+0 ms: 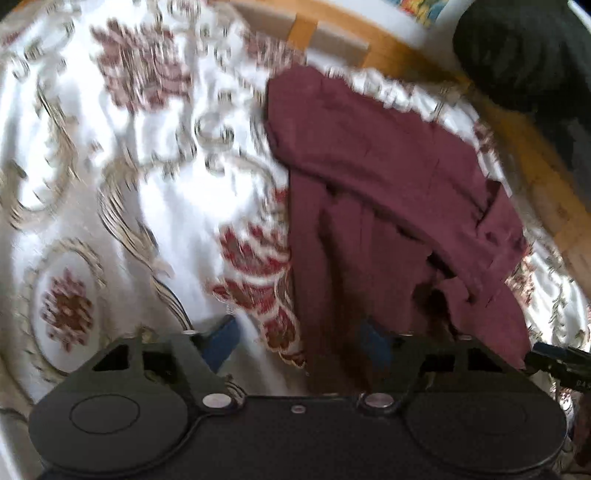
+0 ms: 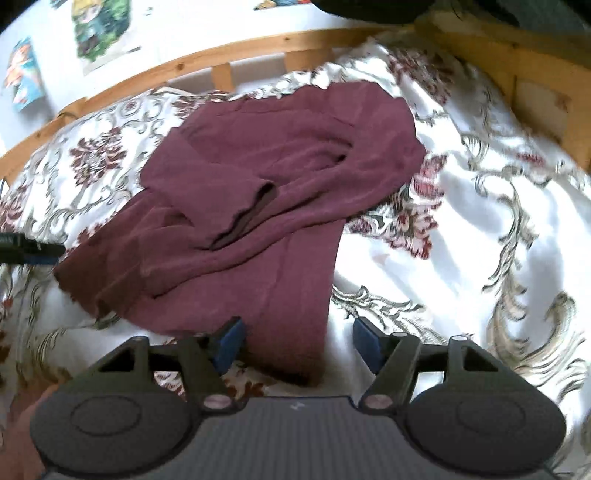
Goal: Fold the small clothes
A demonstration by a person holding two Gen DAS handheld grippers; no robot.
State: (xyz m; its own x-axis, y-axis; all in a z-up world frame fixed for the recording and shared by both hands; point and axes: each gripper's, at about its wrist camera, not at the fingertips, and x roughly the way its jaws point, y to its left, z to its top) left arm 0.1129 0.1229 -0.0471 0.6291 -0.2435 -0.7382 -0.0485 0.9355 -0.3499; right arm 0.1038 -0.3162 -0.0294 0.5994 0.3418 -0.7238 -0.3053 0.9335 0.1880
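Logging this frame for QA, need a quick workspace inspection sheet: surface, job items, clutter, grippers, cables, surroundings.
Surface: bed with a white floral bedspread, rumpled, in a wooden bed frame.
Job's things: one maroon garment lying on the bedspread, partly folded, a sleeve laid across the body; its lower hem reaches the near edge.
Clutter: nothing seen on the bedspread besides the garment.
Grippers: left gripper open, garment edge between its fingers, pads not pressing; right gripper open, straddling the garment's lower strip.
Cables: nothing seen.
Surroundings: colourful posters on a pale wall behind the frame; a dark rounded shape past the bed's corner, unclear what.
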